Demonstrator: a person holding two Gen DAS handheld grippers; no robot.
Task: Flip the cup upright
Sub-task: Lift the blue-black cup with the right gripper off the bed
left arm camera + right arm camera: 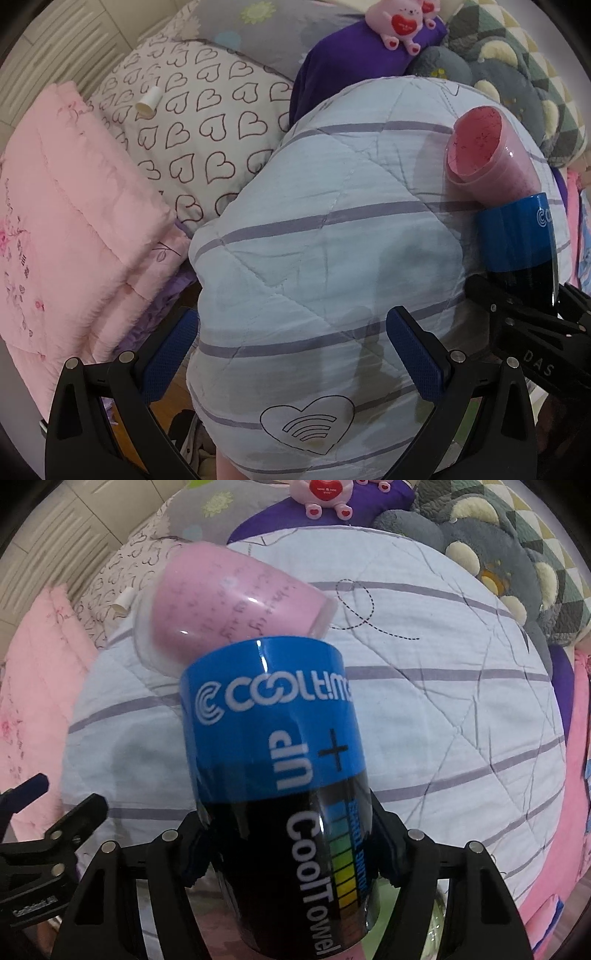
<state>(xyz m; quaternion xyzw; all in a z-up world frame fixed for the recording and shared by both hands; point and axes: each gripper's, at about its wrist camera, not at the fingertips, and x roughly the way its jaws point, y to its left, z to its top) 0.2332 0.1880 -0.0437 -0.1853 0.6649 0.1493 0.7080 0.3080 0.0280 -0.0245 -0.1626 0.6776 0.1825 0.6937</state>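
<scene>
right gripper [291, 853] had the cup [280, 775] clamped, left gripper [291, 354] sat empty with its fingers spread apart

the blue and black "cooltime" cup was held tilted above the striped quilt [314, 240], with a pink cup [484, 155] stuck in its far end, open mouth pointing up and away. pink blanket [74, 221] and heart-print pillow [199, 122] lay off to the left, a pink plush toy [399, 18] at the back.
</scene>
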